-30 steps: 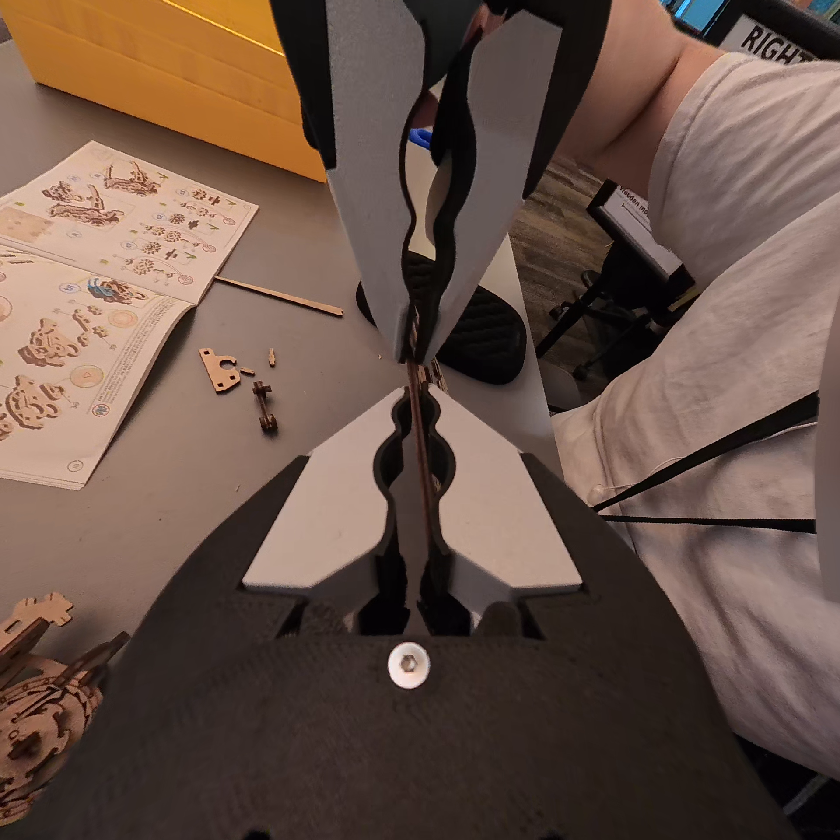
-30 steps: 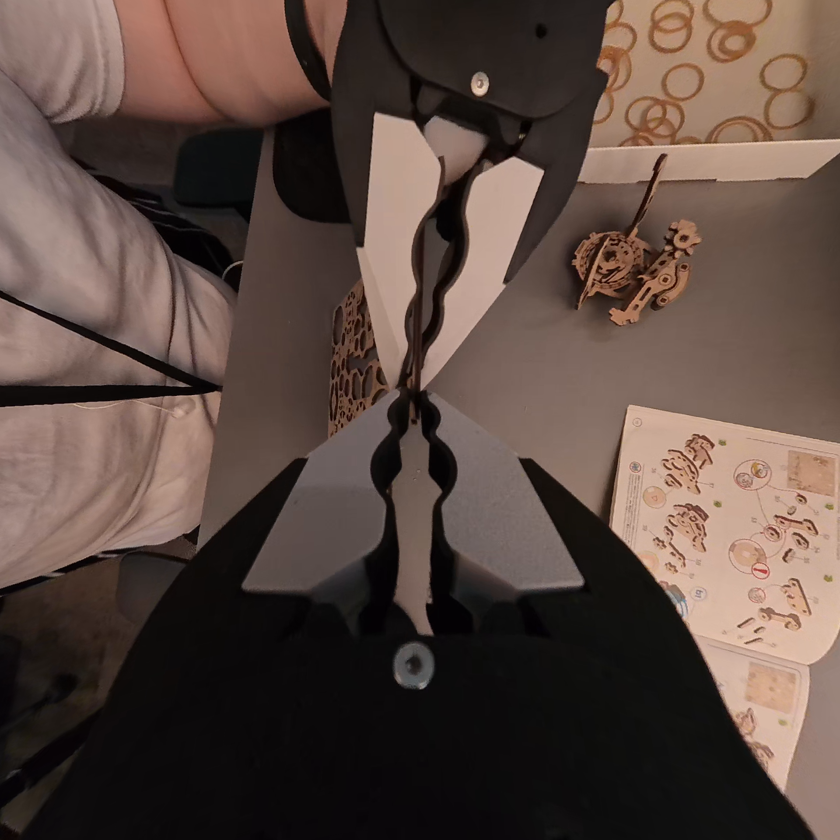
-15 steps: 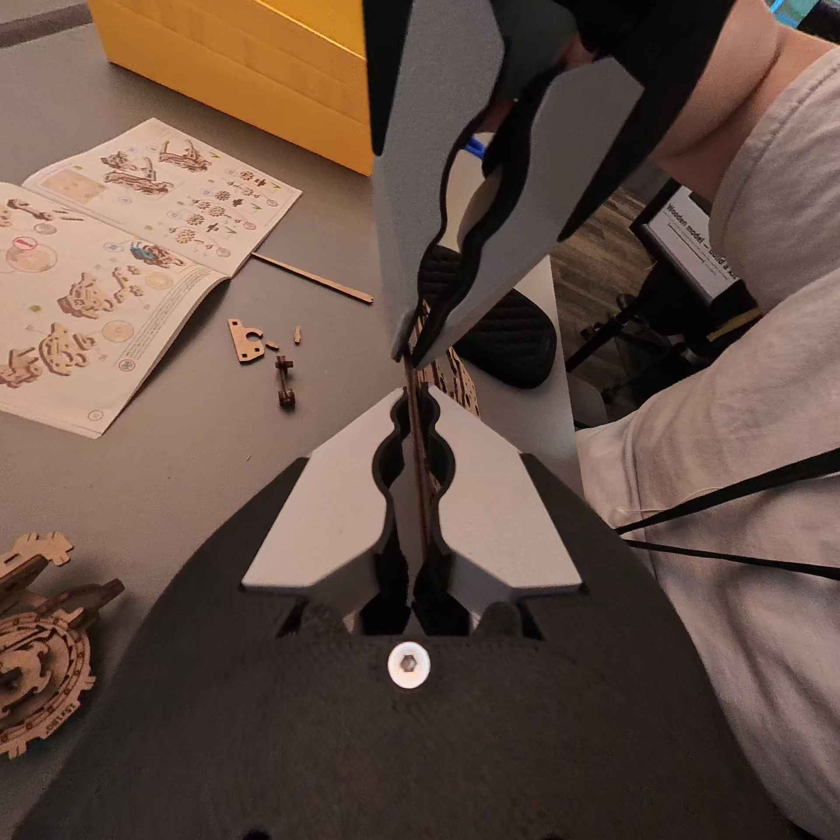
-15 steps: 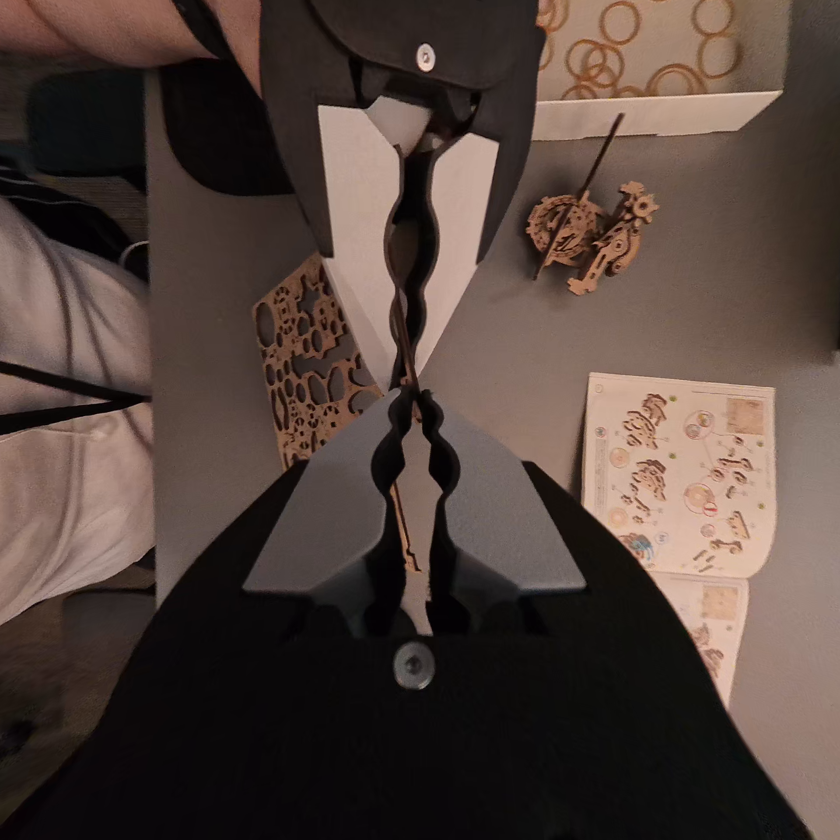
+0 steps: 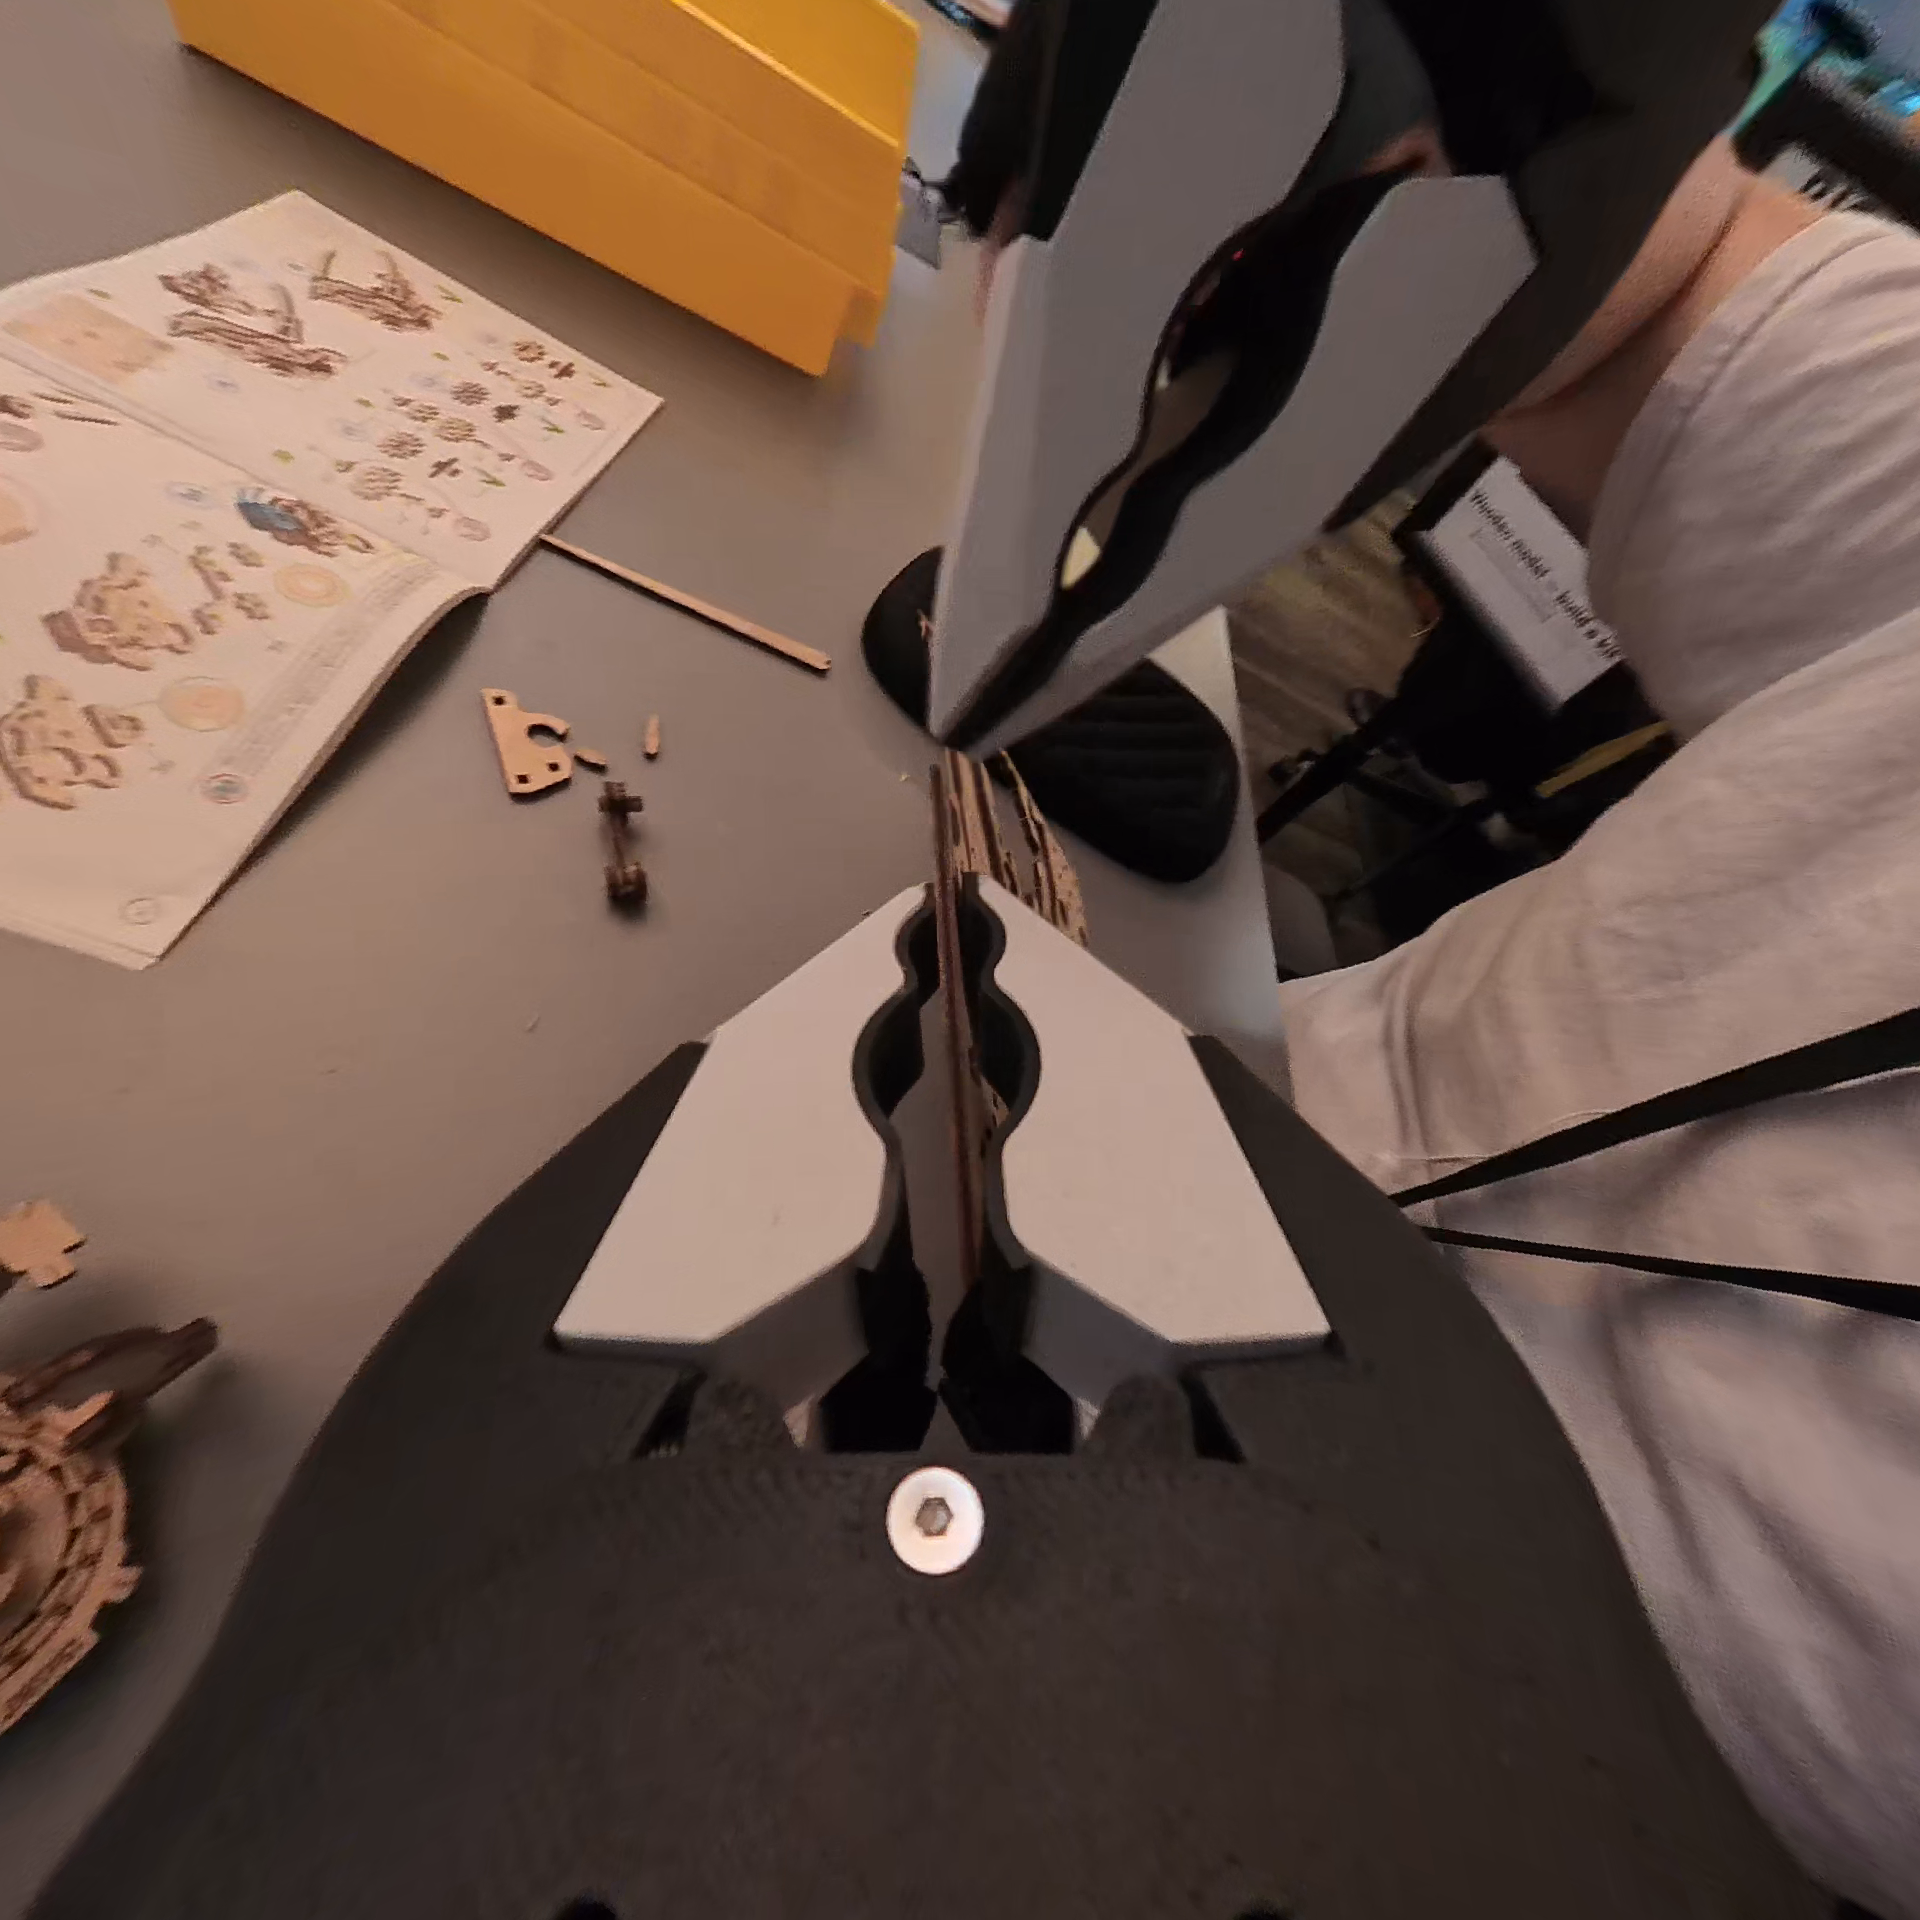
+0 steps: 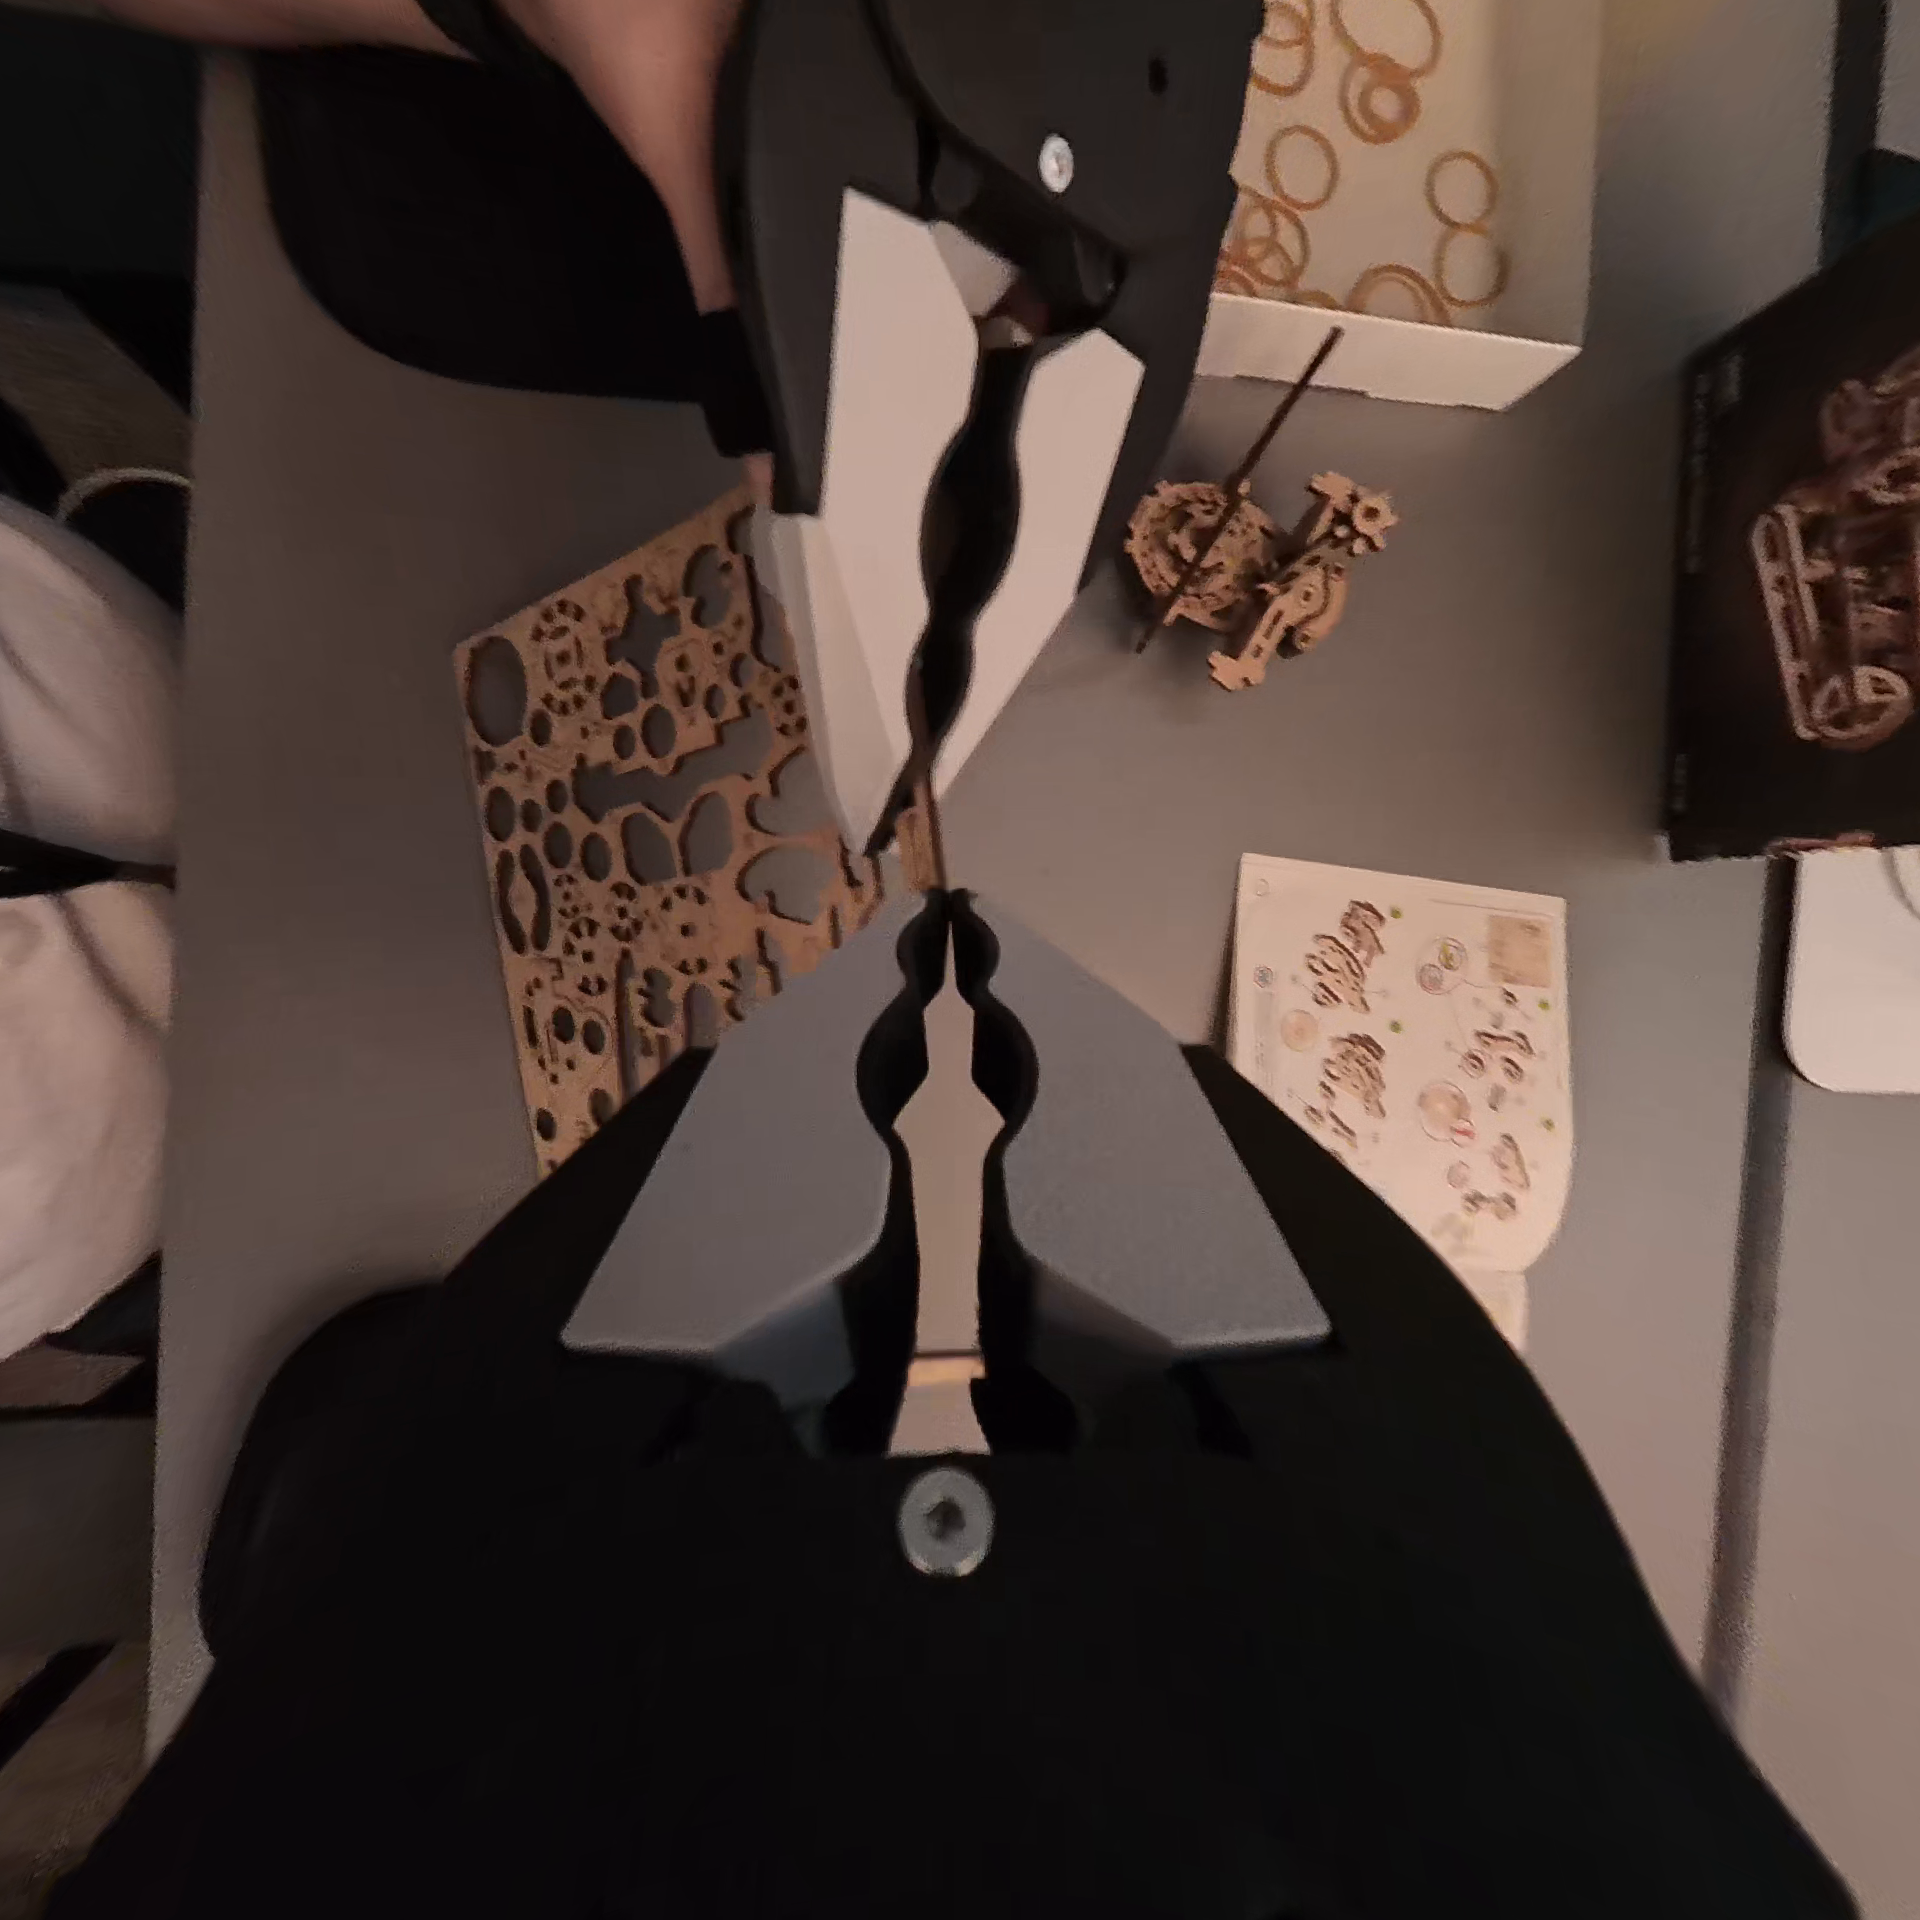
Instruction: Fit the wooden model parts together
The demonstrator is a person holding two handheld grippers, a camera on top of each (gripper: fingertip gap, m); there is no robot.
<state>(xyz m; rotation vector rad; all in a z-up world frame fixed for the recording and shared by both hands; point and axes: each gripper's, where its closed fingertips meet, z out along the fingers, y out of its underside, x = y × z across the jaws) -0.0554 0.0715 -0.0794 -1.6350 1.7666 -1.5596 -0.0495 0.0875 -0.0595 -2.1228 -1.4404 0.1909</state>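
**Both hand-held grippers closed over the desk, wooden sheet in the left one**

Left wrist view, left to right. The partly built wooden model (image 5: 52,1475) sits at the lower left edge of the frame. The open instruction booklet (image 5: 260,540) lies at upper left on the grey desk (image 5: 416,1039), with a yellow box (image 5: 623,135) above it. Right of the booklet lie a small wooden plate (image 5: 525,743), a small dark assembled piece (image 5: 621,857) and a thin wooden stick (image 5: 686,603). At frame centre, the left hand-held gripper (image 5: 954,904) is clamped on a thin wooden sheet (image 5: 951,997), seen edge-on and protruding past the fingertips. The right hand-held gripper (image 5: 951,732) points down from the upper right, tips together, just above the sheet edge; contact cannot be determined. A person in a white shirt (image 5: 1662,935) fills the right side.

Right wrist view, left to right. A perforated parts sheet (image 6: 623,810) lies flat at centre left. The right hand-held gripper (image 6: 943,896) has its fingertips together on a small dark part (image 6: 933,842). The booklet lies at right, and a dark product box (image 6: 1808,540) at the far right.
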